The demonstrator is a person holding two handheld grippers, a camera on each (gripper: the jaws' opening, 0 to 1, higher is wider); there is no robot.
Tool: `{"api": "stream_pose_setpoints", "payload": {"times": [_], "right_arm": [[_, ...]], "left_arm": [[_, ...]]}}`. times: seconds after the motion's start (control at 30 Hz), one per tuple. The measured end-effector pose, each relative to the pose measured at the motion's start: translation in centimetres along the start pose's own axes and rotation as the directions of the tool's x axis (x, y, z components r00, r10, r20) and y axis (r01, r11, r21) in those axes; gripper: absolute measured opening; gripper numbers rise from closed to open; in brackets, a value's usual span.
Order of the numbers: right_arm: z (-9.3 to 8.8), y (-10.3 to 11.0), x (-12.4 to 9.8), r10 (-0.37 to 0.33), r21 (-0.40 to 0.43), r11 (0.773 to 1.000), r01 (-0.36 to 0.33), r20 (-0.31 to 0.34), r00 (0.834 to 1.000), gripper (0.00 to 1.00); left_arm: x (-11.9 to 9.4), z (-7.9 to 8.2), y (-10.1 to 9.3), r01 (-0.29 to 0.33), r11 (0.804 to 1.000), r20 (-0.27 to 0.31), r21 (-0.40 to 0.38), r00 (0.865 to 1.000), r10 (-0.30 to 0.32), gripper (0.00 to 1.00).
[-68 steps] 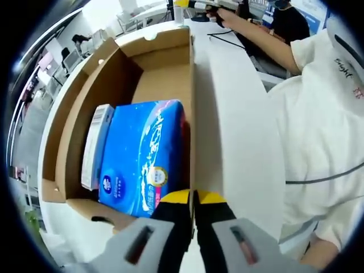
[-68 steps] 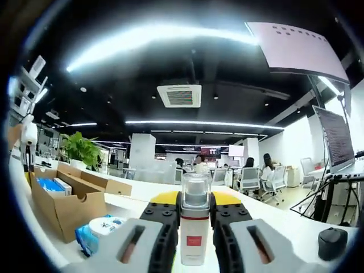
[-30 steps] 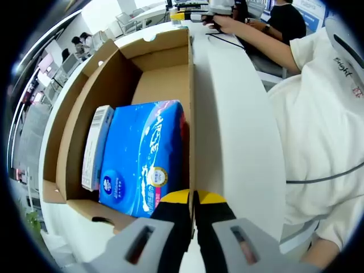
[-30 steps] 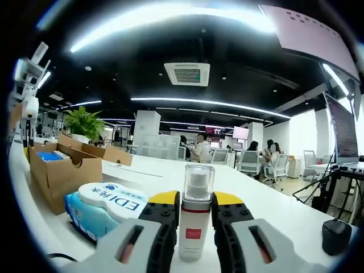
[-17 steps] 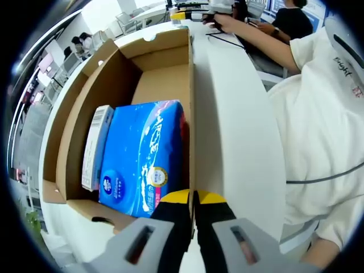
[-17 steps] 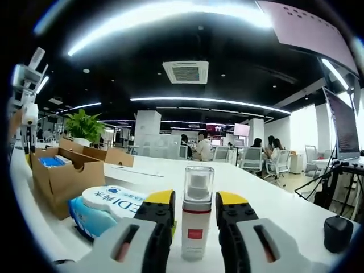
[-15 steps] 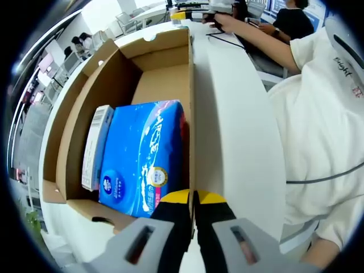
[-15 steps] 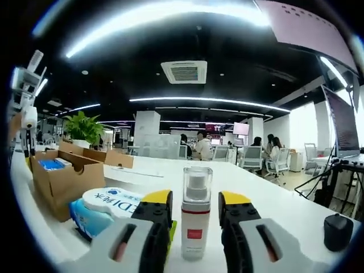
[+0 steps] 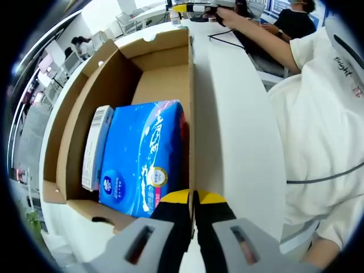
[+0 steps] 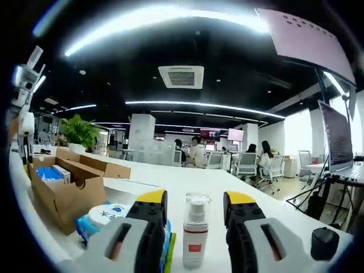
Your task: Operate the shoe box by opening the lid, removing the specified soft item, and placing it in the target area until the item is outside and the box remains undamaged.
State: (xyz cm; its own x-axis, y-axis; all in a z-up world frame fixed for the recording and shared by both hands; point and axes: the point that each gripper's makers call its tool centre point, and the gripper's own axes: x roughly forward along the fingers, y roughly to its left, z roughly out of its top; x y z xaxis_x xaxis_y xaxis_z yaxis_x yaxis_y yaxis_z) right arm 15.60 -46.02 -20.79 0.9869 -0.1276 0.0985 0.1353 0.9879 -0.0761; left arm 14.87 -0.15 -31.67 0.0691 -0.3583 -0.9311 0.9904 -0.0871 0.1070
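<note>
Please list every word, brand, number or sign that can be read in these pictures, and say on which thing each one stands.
White shirt of the person: dark letters near the shoulder, roughly "Bright", not sure.
Blue tissue pack in the shoe box: white script and a round seal, too blurred to read.
White carton beside it: print too small.
Wet wipes pack: blue letters on the lid, too small.
Spray bottle: red label, unreadable.

My grippers and my shirt

My left gripper (image 9: 193, 199) and right gripper (image 10: 194, 206) each had black jaws tipped yellow on grey housings with dark slots. I wore a white short-sleeved shirt (image 9: 324, 114) bearing small dark lettering and a thin dark cable across it.
</note>
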Motion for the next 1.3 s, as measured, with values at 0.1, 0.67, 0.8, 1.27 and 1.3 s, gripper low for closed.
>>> {"api": "stream_pose_setpoints", "payload": {"times": [0.1,0.67,0.8,1.27,1.3], "right_arm": [[1.2,-0.8,-0.5,-0.030,0.040,0.999,0.030,0.006,1.000,0.45],[8.4,2.0,-2.5,0.042,-0.012,0.999,-0.040,0.139,0.989,0.39],[8.6,2.0,-2.4,0.029,-0.029,0.999,-0.024,0.152,0.988,0.45],[8.9,6.3,-2.1,0.217,-0.024,0.976,-0.216,0.161,0.963,0.55],[8.9,6.4,-2.1,0.223,-0.009,0.975,-0.224,0.159,0.962,0.53]], "left_arm": [[0.0,0.0,-0.1,-0.006,1.000,-0.007,0.012,1.000,0.006,0.01],[0.1,-0.1,0.4,-0.007,1.000,0.007,0.010,1.000,0.007,0.02],[0.0,-0.1,0.4,0.000,1.000,0.011,0.009,1.000,0.000,0.02],[0.0,-0.2,0.7,0.005,1.000,0.004,0.003,1.000,-0.005,0.02],[0.0,-0.2,0.7,0.004,1.000,0.005,0.002,1.000,-0.004,0.02]]}}
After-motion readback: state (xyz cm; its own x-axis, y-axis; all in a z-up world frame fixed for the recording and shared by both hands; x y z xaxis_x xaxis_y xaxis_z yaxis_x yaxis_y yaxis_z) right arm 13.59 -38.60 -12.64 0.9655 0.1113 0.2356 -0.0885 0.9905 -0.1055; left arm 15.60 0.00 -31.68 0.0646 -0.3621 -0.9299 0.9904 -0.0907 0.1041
